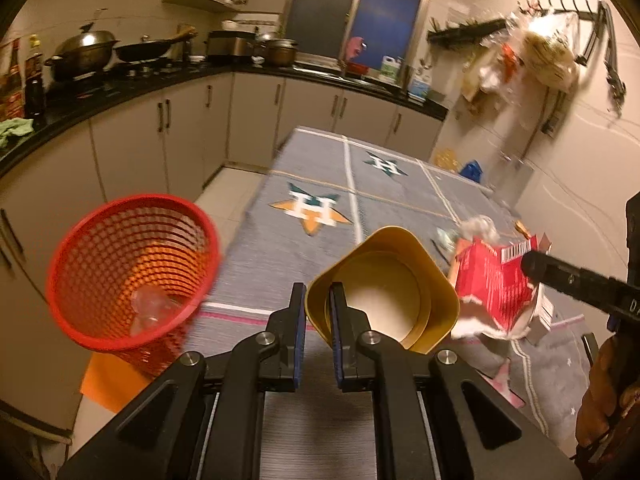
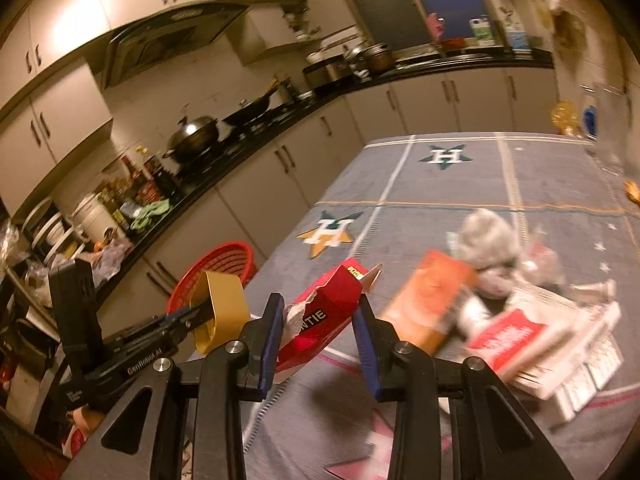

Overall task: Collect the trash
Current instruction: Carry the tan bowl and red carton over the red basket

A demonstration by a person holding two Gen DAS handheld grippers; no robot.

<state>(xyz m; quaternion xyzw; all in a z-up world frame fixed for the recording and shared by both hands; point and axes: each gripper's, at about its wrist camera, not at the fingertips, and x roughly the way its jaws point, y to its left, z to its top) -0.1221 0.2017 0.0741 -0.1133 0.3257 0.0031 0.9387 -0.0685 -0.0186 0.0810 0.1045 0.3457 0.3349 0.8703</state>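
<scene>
My left gripper is shut on the rim of a yellow paper bowl and holds it above the table, right of the red mesh waste basket. The basket holds a clear plastic item. My right gripper is shut on a torn red carton, lifted over the table; the carton also shows in the left wrist view. In the right wrist view the bowl and basket lie to the left. More trash lies on the table: an orange box, crumpled grey paper, red-and-white packaging.
The table carries a grey cloth with star logos. The basket stands off its left edge, beside the kitchen cabinets. Counter with pots runs behind. Bags hang on the right wall.
</scene>
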